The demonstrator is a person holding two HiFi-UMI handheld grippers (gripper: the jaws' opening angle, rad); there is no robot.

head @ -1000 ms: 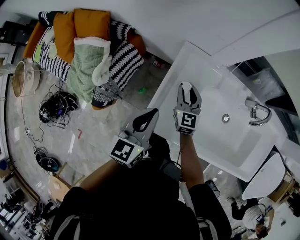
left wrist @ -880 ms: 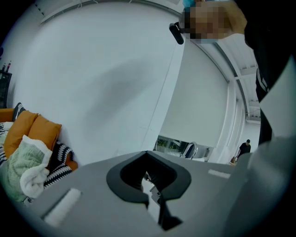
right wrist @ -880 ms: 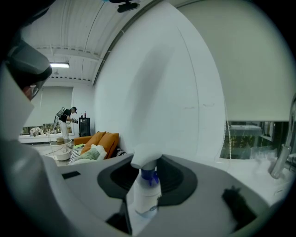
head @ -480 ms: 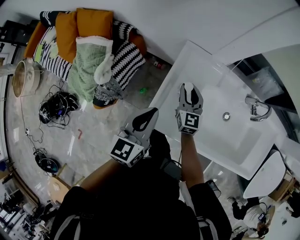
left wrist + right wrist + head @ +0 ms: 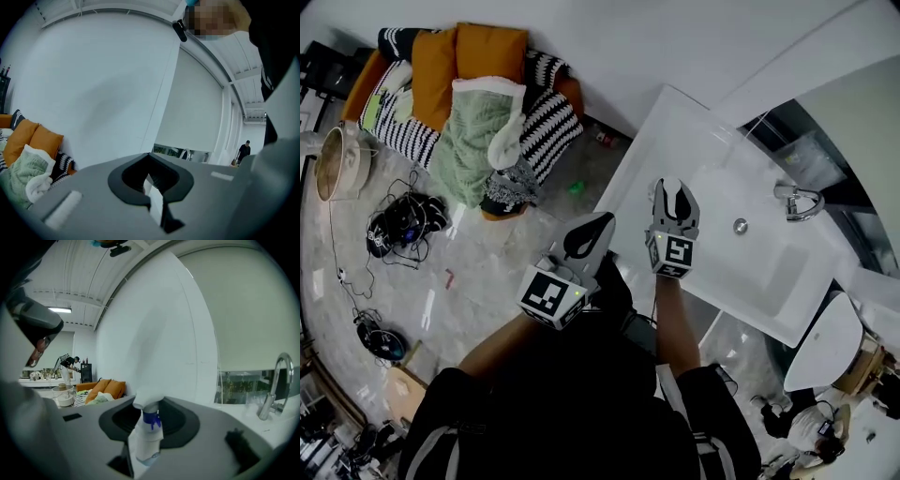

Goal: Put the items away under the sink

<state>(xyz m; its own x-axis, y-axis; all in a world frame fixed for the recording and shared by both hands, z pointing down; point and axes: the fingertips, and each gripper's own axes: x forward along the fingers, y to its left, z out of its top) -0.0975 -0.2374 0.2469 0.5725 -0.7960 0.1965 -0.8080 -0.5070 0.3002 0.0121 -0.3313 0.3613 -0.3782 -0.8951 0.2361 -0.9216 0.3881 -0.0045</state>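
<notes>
2 tongs: left tongs point(image 5: 600, 225), right tongs point(image 5: 673, 187). 1 spray bottle point(image 5: 146, 437). 1 flat white item point(image 5: 154, 202). 1 sink point(image 5: 773, 272), 1 tap point(image 5: 797, 200). 2 orange cushions point(image 5: 491, 52) point(image 5: 431, 62). 1 green blanket point(image 5: 473, 131).

Both forearms reached forward side by side. The left tongs point(image 5: 598, 227) pointed near level, their jaws close together on a thin white piece point(image 5: 153, 199). The right tongs point(image 5: 674, 190), just beside them and slightly ahead, gripped a white spray bottle point(image 5: 146, 437) standing upright between the jaws.
</notes>
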